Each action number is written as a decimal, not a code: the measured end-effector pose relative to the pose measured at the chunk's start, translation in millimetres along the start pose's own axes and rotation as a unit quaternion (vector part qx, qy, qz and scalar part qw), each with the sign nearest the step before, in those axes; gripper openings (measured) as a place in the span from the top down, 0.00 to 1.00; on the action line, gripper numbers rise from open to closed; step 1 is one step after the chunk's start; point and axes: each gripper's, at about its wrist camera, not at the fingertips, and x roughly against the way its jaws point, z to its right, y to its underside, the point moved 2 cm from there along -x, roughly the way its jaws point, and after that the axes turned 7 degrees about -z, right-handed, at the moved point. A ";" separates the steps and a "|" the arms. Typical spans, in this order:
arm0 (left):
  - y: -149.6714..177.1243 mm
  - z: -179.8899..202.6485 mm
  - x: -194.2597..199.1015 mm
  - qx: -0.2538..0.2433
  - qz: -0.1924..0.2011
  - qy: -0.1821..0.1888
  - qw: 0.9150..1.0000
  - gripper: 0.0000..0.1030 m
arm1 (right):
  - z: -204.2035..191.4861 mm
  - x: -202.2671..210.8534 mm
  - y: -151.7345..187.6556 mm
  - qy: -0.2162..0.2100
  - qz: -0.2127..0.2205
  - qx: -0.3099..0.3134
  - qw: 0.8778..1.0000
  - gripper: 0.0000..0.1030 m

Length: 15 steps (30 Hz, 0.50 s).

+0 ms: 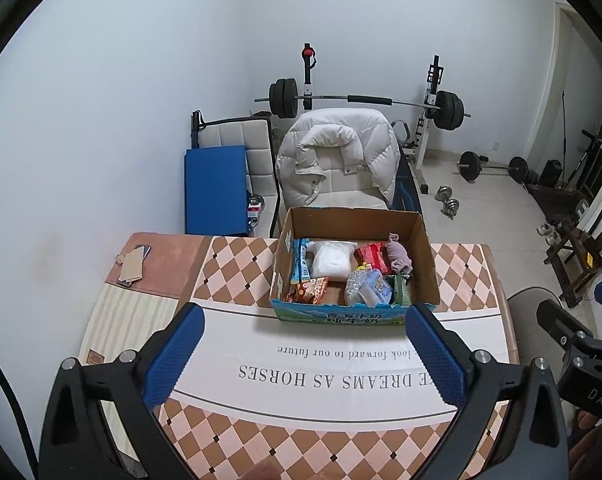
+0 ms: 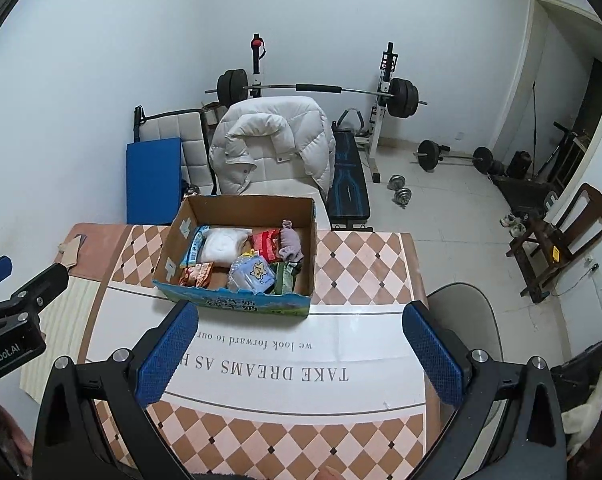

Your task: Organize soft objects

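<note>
An open cardboard box (image 1: 425, 256) (image 2: 173, 240) stands at the far side of the table. It holds several soft things: a white folded pack (image 1: 331, 262) (image 2: 223, 246), a red packet (image 1: 371, 256) (image 2: 266, 242), a mauve cloth (image 1: 399, 258) (image 2: 291, 246), a clear bag with a blue print (image 1: 369, 286) (image 2: 253, 274), snack packets (image 1: 307, 290) (image 2: 195, 272). My left gripper (image 1: 305, 356) is open and empty, above the table before the box. My right gripper (image 2: 301, 354) is open and empty, to the right of the left.
The table has a checkered cloth with printed text (image 1: 333, 380) (image 2: 261, 368). A phone and cardboard scraps (image 1: 133, 266) lie at its far left. A chair with a white down jacket (image 1: 337, 156) (image 2: 273, 140) stands behind the box. A grey chair (image 2: 469, 320) is at the table's right.
</note>
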 end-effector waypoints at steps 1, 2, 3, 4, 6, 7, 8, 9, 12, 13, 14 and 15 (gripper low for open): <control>-0.1 0.1 -1.1 0.001 -0.001 0.001 1.000 0.00 | 0.0 -1.0 -2.0 0.000 0.000 0.000 1.000 0.00; -0.4 0.2 -1.8 0.002 -0.001 0.001 1.000 0.00 | -0.2 -1.7 -3.6 0.001 0.001 0.001 1.000 0.00; -1.1 0.1 -1.7 0.000 0.000 0.001 1.000 0.00 | 0.0 -1.5 -4.5 0.001 0.003 0.001 1.000 0.00; -1.2 -0.4 -1.4 -0.001 0.000 0.001 1.000 0.00 | 0.1 -1.5 -5.8 0.002 0.004 0.002 1.000 0.00; -1.8 0.6 -3.2 -0.001 0.000 0.001 1.000 0.00 | -0.6 -2.2 -7.4 0.005 0.006 0.004 1.000 0.00; -2.2 0.9 -3.7 -0.001 0.000 -0.001 1.000 0.00 | -0.7 -2.2 -8.0 0.007 0.007 0.004 1.000 0.00; -2.5 0.9 -3.6 0.000 0.001 -0.001 1.000 0.00 | -0.5 -2.3 -9.6 0.008 0.008 0.005 1.000 0.00; -2.8 1.3 -4.2 0.000 0.001 0.000 1.000 0.00 | -0.3 -2.1 -10.0 0.007 0.009 0.005 1.000 0.00; -3.0 2.1 -4.7 0.000 0.003 -0.001 1.000 0.00 | -0.1 -1.6 -12.1 0.009 0.013 0.004 1.000 0.00; -3.8 2.0 -4.1 0.001 0.003 -0.002 1.000 0.00 | -0.1 -2.0 -12.9 0.010 0.014 0.004 1.000 0.00; -4.1 2.8 -5.0 0.001 0.002 -0.001 1.000 0.00 | -0.6 -2.5 -13.2 0.009 0.014 0.005 1.000 0.00; -3.9 2.6 -5.2 0.001 0.001 0.001 1.000 0.00 | -0.7 -2.8 -13.1 0.010 0.013 0.005 1.000 0.00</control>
